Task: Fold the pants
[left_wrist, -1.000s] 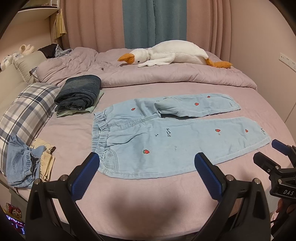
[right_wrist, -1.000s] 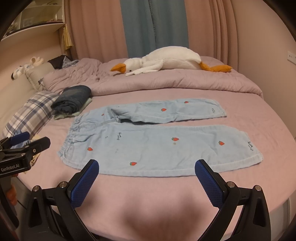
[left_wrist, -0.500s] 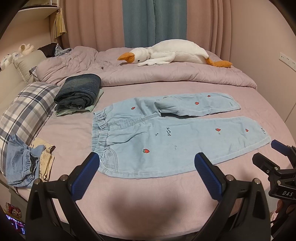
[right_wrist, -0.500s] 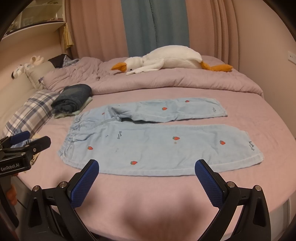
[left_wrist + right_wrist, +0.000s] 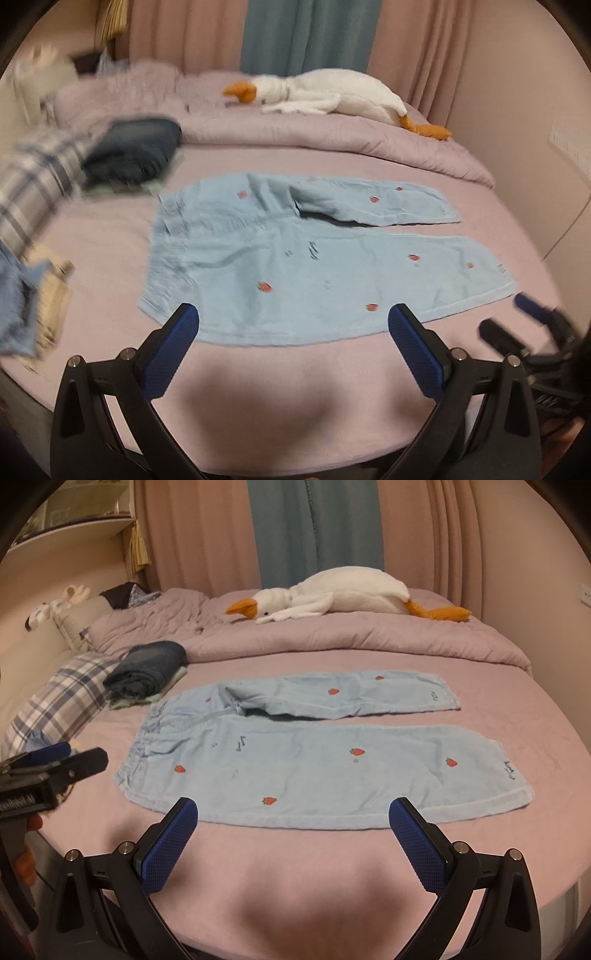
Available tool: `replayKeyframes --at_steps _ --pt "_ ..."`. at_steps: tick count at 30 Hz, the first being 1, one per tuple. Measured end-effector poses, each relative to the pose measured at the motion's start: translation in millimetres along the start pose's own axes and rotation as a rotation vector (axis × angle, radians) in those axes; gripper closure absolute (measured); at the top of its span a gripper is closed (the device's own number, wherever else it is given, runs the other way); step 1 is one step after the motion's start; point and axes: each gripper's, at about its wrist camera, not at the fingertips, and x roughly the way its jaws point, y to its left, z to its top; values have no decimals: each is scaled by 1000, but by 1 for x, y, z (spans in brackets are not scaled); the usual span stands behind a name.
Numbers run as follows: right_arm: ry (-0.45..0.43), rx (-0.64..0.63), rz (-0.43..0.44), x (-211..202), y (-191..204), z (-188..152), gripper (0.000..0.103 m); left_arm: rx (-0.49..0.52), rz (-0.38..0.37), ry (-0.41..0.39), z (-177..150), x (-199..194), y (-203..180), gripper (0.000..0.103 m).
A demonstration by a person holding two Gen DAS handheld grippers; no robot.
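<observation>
Across the pink-sheeted bed [image 5: 480,672] lie light-blue strawberry-print denim pants [image 5: 317,768], spread flat, elastic waistband at the left, both legs reaching right, the farther leg creased at the crotch. Left claw [image 5: 293,334] and right claw [image 5: 293,818] hover over the near hem, each spread wide, empty.

We see pants [image 5: 314,760] flat on the bed [image 5: 295,878], waistband left, folded clothes [image 5: 147,672] behind-left, plush goose [image 5: 343,594] on the duvet [image 5: 332,638] behind.
</observation>
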Motion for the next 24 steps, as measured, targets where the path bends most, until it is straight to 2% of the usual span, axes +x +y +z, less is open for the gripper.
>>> replayKeyframes --at_steps 5,10,13,15,17,19,20,21,22,23,24 --pt "-9 -91 -9 13 10 -8 0 -111 -32 57 0 27 27 0" --pt "-16 -337 -51 45 43 -36 0 -304 -32 111 -24 63 84 1" --pt "-26 -490 -65 67 63 -54 2 -429 -39 95 -38 71 113 2" --pt "-30 -595 -77 82 77 -65 19 -500 -59 85 -44 77 128 2" --pt "-39 -735 -113 103 91 -75 25 -543 -59 105 -43 89 138 3" --pt "-53 -834 -138 120 102 -81 28 -561 -45 108 -40 104 144 6" --pt "-73 -858 -125 124 106 -81 32 -558 -34 93 -36 108 144 7" --pt "-88 -872 -111 127 109 -80 38 -549 -12 71 -30 110 142 11" --pt "-97 -894 -108 131 112 -77 41 -540 9 63 -25 113 141 29" --pt "-98 -918 -104 135 115 -75 51 -531 30 73 -20 117 139 50" --pt "-96 -935 -101 139 117 -74 71 -525 63 98 -16 124 139 60"
